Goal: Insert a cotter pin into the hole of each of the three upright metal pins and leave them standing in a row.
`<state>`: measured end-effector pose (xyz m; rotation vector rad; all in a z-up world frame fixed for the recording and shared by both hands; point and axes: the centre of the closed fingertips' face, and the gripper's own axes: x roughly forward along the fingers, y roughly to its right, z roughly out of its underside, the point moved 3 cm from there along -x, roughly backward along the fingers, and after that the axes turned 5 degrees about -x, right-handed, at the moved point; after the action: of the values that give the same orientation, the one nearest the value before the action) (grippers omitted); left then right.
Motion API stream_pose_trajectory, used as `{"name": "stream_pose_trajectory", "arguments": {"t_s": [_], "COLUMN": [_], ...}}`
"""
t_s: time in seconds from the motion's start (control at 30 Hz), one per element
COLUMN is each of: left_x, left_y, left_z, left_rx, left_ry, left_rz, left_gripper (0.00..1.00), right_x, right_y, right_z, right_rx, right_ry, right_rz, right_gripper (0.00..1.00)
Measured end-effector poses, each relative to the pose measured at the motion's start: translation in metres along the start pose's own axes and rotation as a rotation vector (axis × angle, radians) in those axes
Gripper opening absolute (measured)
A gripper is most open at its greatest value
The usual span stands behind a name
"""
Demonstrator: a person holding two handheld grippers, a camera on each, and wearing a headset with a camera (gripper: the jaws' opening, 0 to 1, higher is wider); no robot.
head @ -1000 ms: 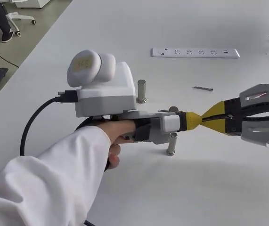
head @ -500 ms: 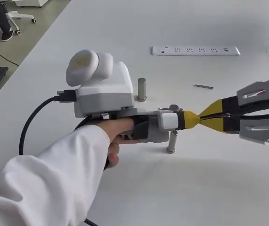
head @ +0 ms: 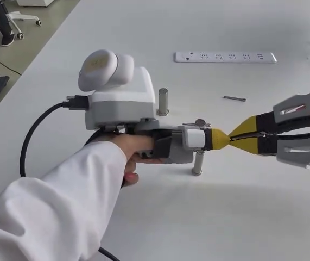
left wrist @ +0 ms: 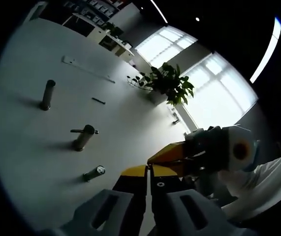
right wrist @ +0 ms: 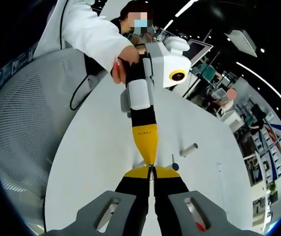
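Three metal pins (head: 163, 103) are standing upright on the table (head: 116, 32), on the near side of the power strip (head: 225, 57), the middle one carrying a cotter pin (left wrist: 77, 131). Farther from the strip, the left gripper (head: 221, 138) and the right gripper (head: 236, 135) are meeting tip to tip, both sets of fingers pressing fully closed. A spare cotter pin (head: 234, 99) is lying just short of the strip.

The left gripper (head: 223, 138) and right gripper (head: 235, 136) are showing yellow tips over black; silver-grey metal pins (head: 163, 103) are gleaming on the white desk (head: 144, 32).
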<state>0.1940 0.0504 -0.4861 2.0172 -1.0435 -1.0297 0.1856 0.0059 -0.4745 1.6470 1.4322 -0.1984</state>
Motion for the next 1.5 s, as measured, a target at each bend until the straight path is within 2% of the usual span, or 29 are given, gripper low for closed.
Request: {"name": "stream_pose_trajectory", "arguments": {"t_s": [0.17,0.43,0.5,0.57,0.63,0.73,0.8,0.83,0.93,1.0,1.07,1.13,1.23,1.27,1.33,1.37,1.4,1.5], "left_x": [0.001,-0.001,-0.003,-0.005,-0.007,-0.01,-0.012,-0.013,-0.016,-0.019,-0.02,-0.021,-0.022,-0.022,-0.022,-0.022,-0.022,-0.023], "left_y": [0.001,0.006,0.007,0.005,0.004,0.008,0.012,0.013,0.016,0.019,0.02,0.021,0.024,0.025,0.025,0.025,0.026,0.028], "left_z": [0.001,0.0,-0.003,-0.004,-0.002,0.0,-0.001,0.0,0.001,0.005,0.008,0.011,0.015,0.016,0.018,0.02,0.02,0.021], "left_rx": [0.018,0.063,0.081,0.095,0.159,0.186,0.214,0.231,0.35,0.402,0.464,0.525,0.561,0.616,0.681,0.689,0.672,0.679], "left_ry": [-0.005,-0.01,0.002,-0.007,-0.024,-0.026,-0.016,-0.018,-0.032,-0.054,-0.076,-0.091,-0.095,-0.098,-0.104,-0.107,-0.108,-0.103], "left_rz": [-0.006,-0.003,0.003,-0.01,-0.03,-0.006,0.017,0.022,0.04,0.057,0.065,0.071,0.102,0.116,0.118,0.118,0.122,0.137], "left_gripper": [0.0,0.0,0.0,0.0,0.0,0.0,0.0,0.0,0.0,0.0,0.0,0.0,0.0,0.0,0.0,0.0,0.0,0.0], "right_x": [-0.001,-0.002,-0.001,-0.001,-0.003,-0.005,-0.005,-0.005,-0.007,-0.007,-0.009,-0.011,-0.011,-0.011,-0.01,-0.01,-0.01,-0.007], "right_y": [-0.001,-0.001,-0.002,-0.002,-0.003,-0.002,-0.008,-0.012,-0.017,-0.014,-0.014,-0.015,-0.017,-0.017,-0.019,-0.02,-0.021,-0.025], "right_z": [0.002,0.0,0.002,0.005,0.005,0.01,0.015,0.017,0.017,0.02,0.015,0.012,0.011,0.008,0.006,0.004,0.003,-0.002], "right_rx": [0.031,0.038,0.047,0.037,0.057,0.104,0.207,0.252,0.422,0.466,0.514,0.519,0.503,0.488,0.475,0.475,0.476,0.467], "right_ry": [0.002,0.025,0.016,0.016,0.026,0.033,0.028,0.044,0.097,0.138,0.179,0.194,0.194,0.195,0.195,0.197,0.202,0.204], "right_rz": [-0.006,-0.005,-0.007,-0.01,-0.015,-0.027,-0.08,-0.113,-0.164,-0.172,-0.19,-0.201,-0.22,-0.226,-0.23,-0.244,-0.253,-0.261], "right_gripper": [0.0,0.0,0.07,0.12,0.13,0.17,0.18,0.18,0.17,0.16,0.15,0.13,0.05,0.05,0.03,0.04,0.04,0.05]}}
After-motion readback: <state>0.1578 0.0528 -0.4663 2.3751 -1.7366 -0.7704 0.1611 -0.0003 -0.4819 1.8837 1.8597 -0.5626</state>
